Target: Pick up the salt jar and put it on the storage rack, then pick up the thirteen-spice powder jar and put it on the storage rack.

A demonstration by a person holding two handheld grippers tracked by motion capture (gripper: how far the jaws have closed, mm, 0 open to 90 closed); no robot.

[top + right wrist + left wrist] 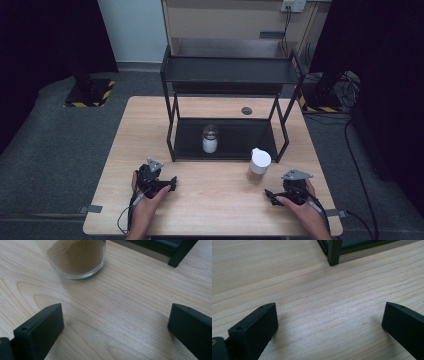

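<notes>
Wooden table seen from above, with a black two-tier rack standing on its far half. The person's forearms enter from the near edge, one gripper in each hand.

Left gripper: resting low on the table at about 7 o'clock from the table's centre. In the left gripper view its two black jaws stand wide apart with nothing but bare wood grain between them. One foot of the rack lies ahead at roughly 12 o'clock, well apart from the jaw tips.

Right gripper: resting low at about 5 o'clock from the table's centre, its grey three-cornered plate on top. Its jaws are likewise spread wide and hold nothing.

Jar of brown powder: a glass jar with a white lid, upright on the table just in front of the rack's right front leg. It stands near the right gripper, at about 11 o'clock from it; in the right gripper view its glass base appears at about 11 o'clock beyond the jaws, not touching them.

Second jar: white contents, upright on the rack's lower shelf, at 12 o'clock from the table's centre.
</notes>
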